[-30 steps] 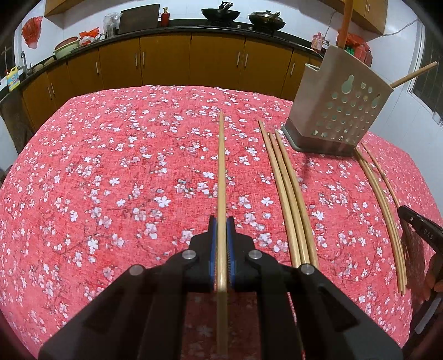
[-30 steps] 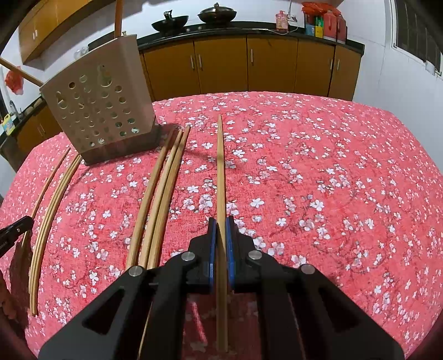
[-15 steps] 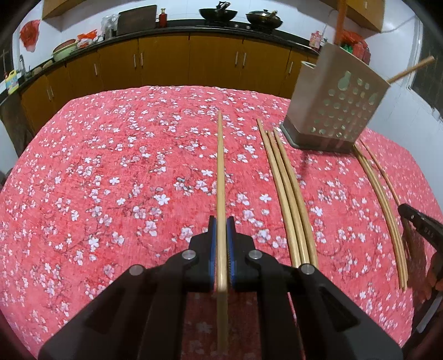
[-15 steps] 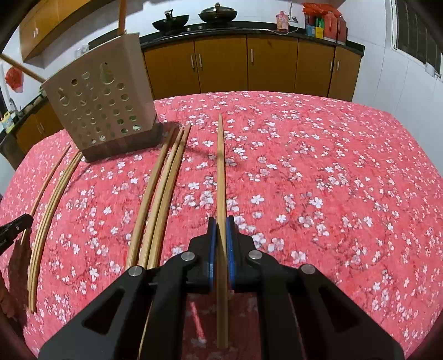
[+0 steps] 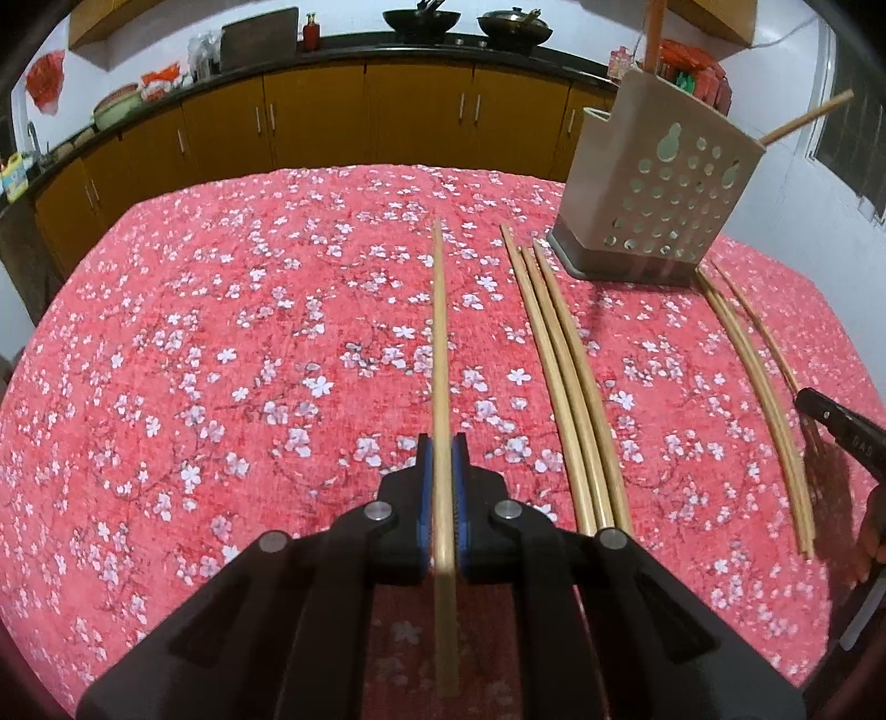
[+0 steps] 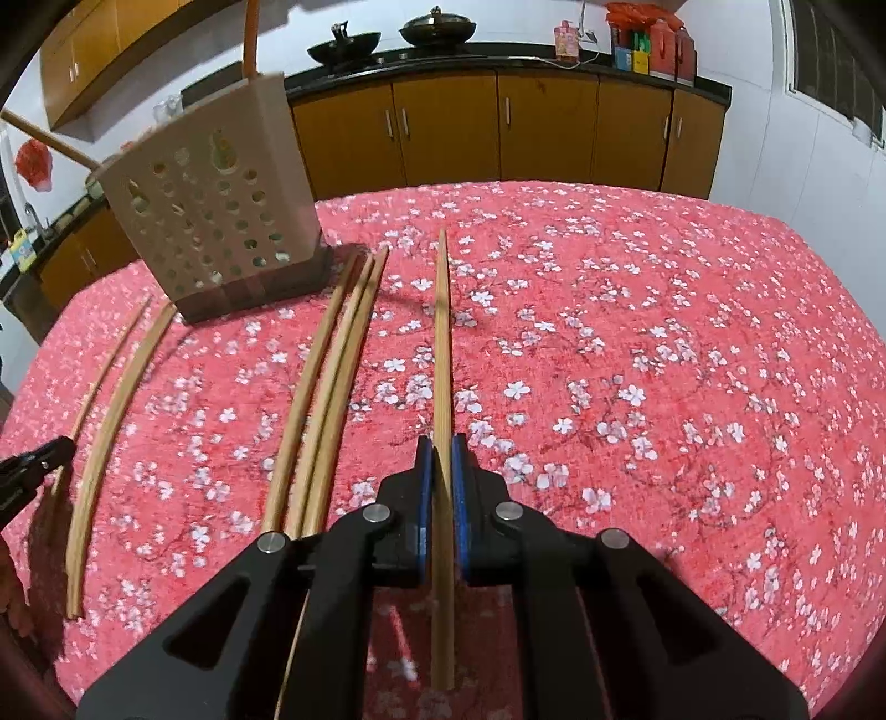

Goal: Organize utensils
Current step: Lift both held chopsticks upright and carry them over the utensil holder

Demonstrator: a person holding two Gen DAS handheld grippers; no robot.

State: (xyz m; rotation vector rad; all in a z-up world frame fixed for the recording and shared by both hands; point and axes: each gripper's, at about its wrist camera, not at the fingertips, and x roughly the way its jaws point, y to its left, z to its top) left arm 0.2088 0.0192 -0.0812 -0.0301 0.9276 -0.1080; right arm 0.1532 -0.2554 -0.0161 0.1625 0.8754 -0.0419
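Note:
My left gripper [image 5: 441, 443] is shut on a long bamboo chopstick [image 5: 439, 332] that points forward above the red floral tablecloth [image 5: 221, 360]. My right gripper [image 6: 441, 443] is shut on another chopstick [image 6: 442, 332] in the same way. The beige perforated utensil holder [image 5: 659, 183] stands far right in the left wrist view and far left in the right wrist view [image 6: 216, 205], with two sticks in it. Three chopsticks [image 5: 565, 365] lie side by side on the cloth; they also show in the right wrist view [image 6: 326, 387]. More chopsticks [image 5: 758, 387] lie past the holder, also in the right wrist view [image 6: 111, 399].
Brown kitchen cabinets [image 5: 332, 127] with a black counter, woks [image 5: 421, 19] and bottles run behind the table. The other gripper's tip shows at the right edge of the left wrist view [image 5: 841, 426] and at the left edge of the right wrist view [image 6: 27, 471].
Both grippers have risen slightly with their chopsticks and shifted toward the holder, which looks a little nearer in the right wrist view. The chopsticks on the cloth have not moved.

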